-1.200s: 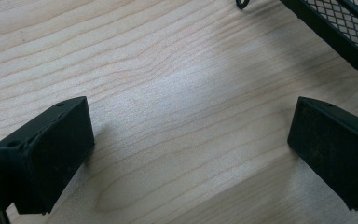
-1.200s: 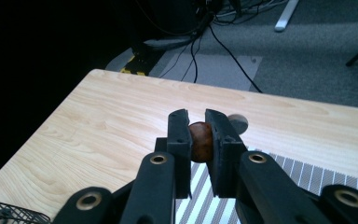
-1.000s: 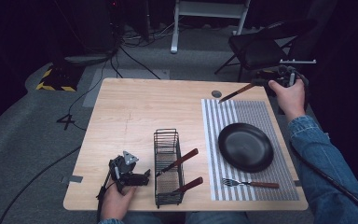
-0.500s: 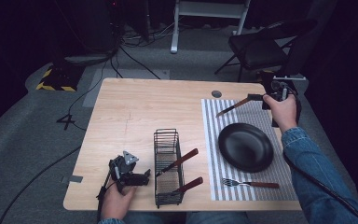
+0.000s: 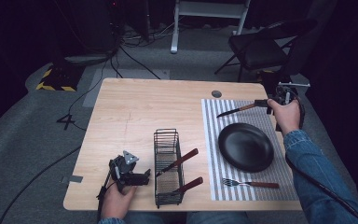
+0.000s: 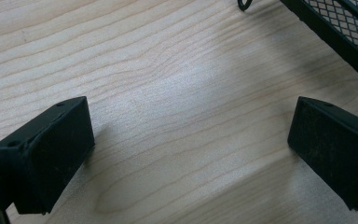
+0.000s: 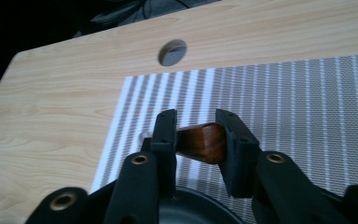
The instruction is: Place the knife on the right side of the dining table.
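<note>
Right gripper view: I am seeing the right gripper [image 7: 196,140] clenching a knife [image 5: 237,110] by its wooden handle, stiff, light, likely slick; left gripper [image 6: 191,149] is lying released.

a pale wooden bench [image 5: 135,112] carries a striped mat [image 5: 212,140] on its right half and a black wire basket [image 5: 168,168] near the front edge; a black plate [image 5: 245,147] and a fork [image 5: 249,184] lie on the mat.

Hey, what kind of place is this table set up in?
Probably a lab or studio set up for recording, not a home kitchen: cables trail over grey carpet, hazard-striped tape marks the floor, and a folding chair stands behind the wooden table.
</note>
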The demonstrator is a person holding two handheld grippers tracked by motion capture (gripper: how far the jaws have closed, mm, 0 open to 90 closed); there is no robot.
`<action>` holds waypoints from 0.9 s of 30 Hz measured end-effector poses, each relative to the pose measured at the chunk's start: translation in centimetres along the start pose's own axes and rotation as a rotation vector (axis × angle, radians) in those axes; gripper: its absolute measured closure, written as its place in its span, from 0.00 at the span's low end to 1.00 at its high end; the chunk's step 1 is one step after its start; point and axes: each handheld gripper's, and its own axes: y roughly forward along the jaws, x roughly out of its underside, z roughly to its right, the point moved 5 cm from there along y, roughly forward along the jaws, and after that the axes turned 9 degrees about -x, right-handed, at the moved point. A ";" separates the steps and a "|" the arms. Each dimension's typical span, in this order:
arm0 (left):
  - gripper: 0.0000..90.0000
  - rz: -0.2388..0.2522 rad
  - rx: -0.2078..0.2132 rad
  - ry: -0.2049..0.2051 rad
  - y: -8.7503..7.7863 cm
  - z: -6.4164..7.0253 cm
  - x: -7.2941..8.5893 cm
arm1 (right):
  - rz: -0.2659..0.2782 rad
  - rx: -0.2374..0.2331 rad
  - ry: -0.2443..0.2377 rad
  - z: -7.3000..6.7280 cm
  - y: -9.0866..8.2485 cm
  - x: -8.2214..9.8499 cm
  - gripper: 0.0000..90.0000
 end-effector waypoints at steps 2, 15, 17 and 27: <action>0.00 0.000 -0.001 -0.001 0.0 0.0 0.0 | 0.002 0.021 0.001 0.5 0.1 0.2 0.74; 0.00 0.000 -0.003 -0.003 0.0 0.0 0.0 | -0.019 0.087 0.013 3.2 1.3 1.4 0.61; 0.00 0.000 -0.003 -0.003 0.0 0.0 0.0 | -0.025 0.096 0.019 3.5 1.5 1.6 0.59; 0.00 0.000 -0.003 -0.004 0.0 0.0 0.0 | -0.024 0.110 0.063 5.2 2.7 2.5 0.51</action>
